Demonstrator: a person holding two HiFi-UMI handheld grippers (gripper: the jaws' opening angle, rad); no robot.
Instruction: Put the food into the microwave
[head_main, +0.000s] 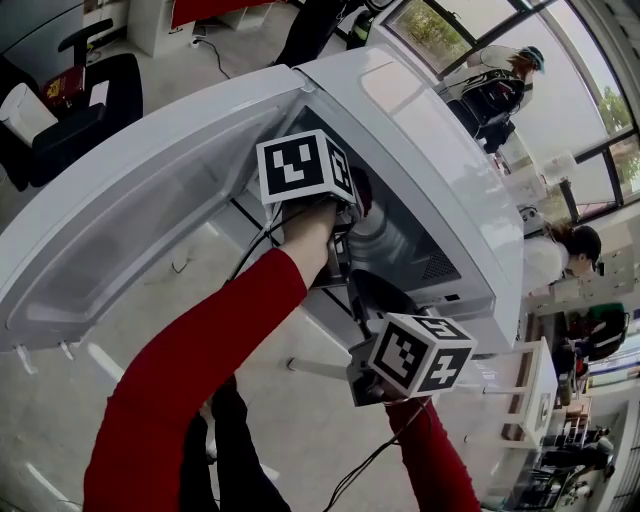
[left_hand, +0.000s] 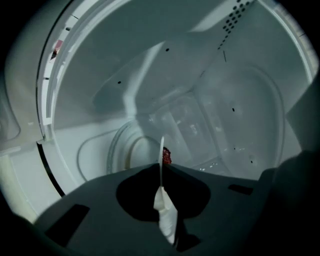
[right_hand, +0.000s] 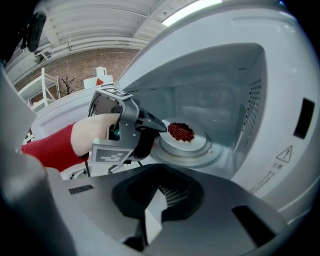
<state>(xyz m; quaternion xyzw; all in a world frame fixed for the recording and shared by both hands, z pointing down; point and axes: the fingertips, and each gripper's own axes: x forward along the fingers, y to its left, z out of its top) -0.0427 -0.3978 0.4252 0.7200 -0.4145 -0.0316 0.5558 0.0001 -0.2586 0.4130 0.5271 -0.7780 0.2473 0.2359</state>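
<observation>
The white microwave (head_main: 420, 130) fills the space ahead of both our tools, and its door (head_main: 130, 220) swings wide open to the left of our left gripper (right_hand: 159, 127). That gripper, carried by a hand (right_hand: 92, 132) in a red sleeve (head_main: 200, 380), reaches in through the opening. The glass turntable (right_hand: 200, 157) lies just below and beyond its tips. Its jaws are clamped on the near rim of a white plate (right_hand: 196, 143), which stretches away from the tips over the turntable. We cannot tell whether the plate rests on the glass. The food (right_hand: 180, 131), a small red heap, sits on the plate just past the left gripper's jaws, inside the cavity. Our right gripper (right_hand: 156, 202) waits outside, in front of the opening, well short of the plate. Its jaws are closed together with nothing between them.
</observation>
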